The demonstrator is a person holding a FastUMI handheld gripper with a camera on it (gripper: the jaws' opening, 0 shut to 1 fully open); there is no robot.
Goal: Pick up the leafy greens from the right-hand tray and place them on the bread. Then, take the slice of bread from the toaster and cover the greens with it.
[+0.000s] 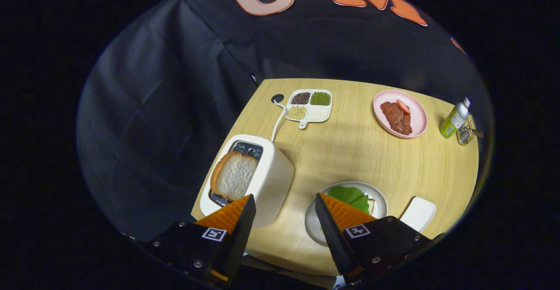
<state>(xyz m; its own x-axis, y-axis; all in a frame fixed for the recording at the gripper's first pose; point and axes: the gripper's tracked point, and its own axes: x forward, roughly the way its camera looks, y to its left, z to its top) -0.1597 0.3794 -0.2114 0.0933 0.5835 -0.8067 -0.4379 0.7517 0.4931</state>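
My gripper is open, high above the table, with nothing between its fingers. A white toaster stands just ahead of the left finger, and a slice of bread sticks up out of its slot. Behind the right finger sits a round white plate. On it the leafy greens lie on a slice of bread, of which only a corner shows. The right finger hides part of the plate.
A small white tray lies right of the plate. Farther back stand a divided dish of beans, a pink plate of meat, a green bottle and a glass. The toaster's cord runs to a table hole.
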